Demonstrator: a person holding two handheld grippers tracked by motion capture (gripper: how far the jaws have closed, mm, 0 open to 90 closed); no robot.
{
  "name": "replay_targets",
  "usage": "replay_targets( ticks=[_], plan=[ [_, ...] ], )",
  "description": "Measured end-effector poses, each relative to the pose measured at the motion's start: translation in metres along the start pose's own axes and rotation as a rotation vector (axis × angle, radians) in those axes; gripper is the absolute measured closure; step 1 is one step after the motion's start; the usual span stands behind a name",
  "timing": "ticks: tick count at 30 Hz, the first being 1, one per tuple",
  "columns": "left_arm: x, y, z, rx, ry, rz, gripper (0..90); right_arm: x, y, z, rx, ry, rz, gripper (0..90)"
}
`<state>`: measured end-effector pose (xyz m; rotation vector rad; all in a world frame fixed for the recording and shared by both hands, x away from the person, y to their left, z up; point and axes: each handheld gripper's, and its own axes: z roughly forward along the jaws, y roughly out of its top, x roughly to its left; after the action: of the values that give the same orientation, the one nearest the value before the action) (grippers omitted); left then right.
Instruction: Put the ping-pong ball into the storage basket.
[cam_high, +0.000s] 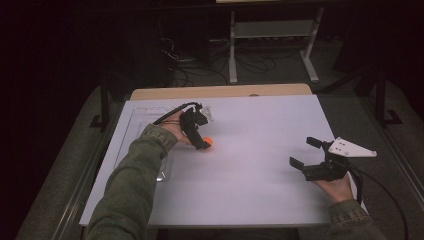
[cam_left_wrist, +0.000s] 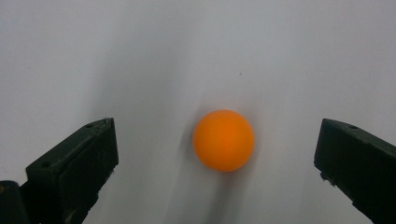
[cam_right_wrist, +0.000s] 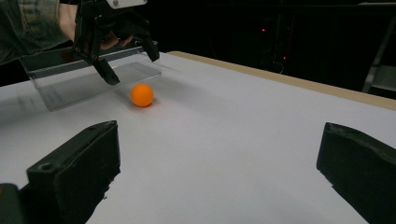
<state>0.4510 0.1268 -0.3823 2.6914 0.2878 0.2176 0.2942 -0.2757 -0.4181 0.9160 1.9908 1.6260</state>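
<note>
white surface (cam_high: 250, 165) under dim light carries an orange ball (cam_high: 207, 143), which sits just beside the near edge of a clear plastic tray (cam_right_wrist: 88, 77). directly over the ball hangs the left hand-held gripper (cam_high: 202, 142), jaws spread wide to either side without touching it. well away from the ball, the right hand-held gripper (cam_high: 306, 152) sits low with jaws spread wide, holding nothing.

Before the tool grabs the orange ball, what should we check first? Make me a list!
1. Left tool open wide enough for the ball: ok.
2. Orange ball sits between its jaws: ok, slightly nearer the right one.
3. Ball untouched, resting on the white table: ok.
4. Clear tray close behind the ball, not blocking it: ok.
5. Right tool far from the ball, open: ok.
6. Jaws low enough to close on the ball: cannot tell.
</note>
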Motion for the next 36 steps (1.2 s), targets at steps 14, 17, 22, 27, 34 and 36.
replay_targets(
  ticks=[14,17,22,27,34,36],
  plan=[
    [-0.002,0.0,0.01,0.042,-0.01,0.012,0.0,0.0,0.0,-0.001,-0.003,0.002,0.002,0.0],
    [-0.002,0.0,0.012,0.052,-0.008,0.017,0.0,0.0,0.0,-0.001,-0.003,0.003,0.003,0.0],
    [-0.003,0.0,0.014,0.049,-0.004,0.025,3.5,-0.001,0.0,-0.001,-0.005,0.002,0.004,0.0],
    [-0.003,0.001,0.016,0.056,-0.007,0.034,6.5,-0.001,0.0,-0.002,-0.006,0.002,0.004,0.0],
    [-0.003,-0.001,0.016,0.056,-0.001,0.045,16.9,-0.001,0.0,-0.002,-0.007,0.004,0.004,0.0],
    [-0.003,-0.002,0.016,0.063,0.007,0.054,19.9,-0.001,0.0,-0.002,-0.008,0.005,0.003,0.0]
  ],
)
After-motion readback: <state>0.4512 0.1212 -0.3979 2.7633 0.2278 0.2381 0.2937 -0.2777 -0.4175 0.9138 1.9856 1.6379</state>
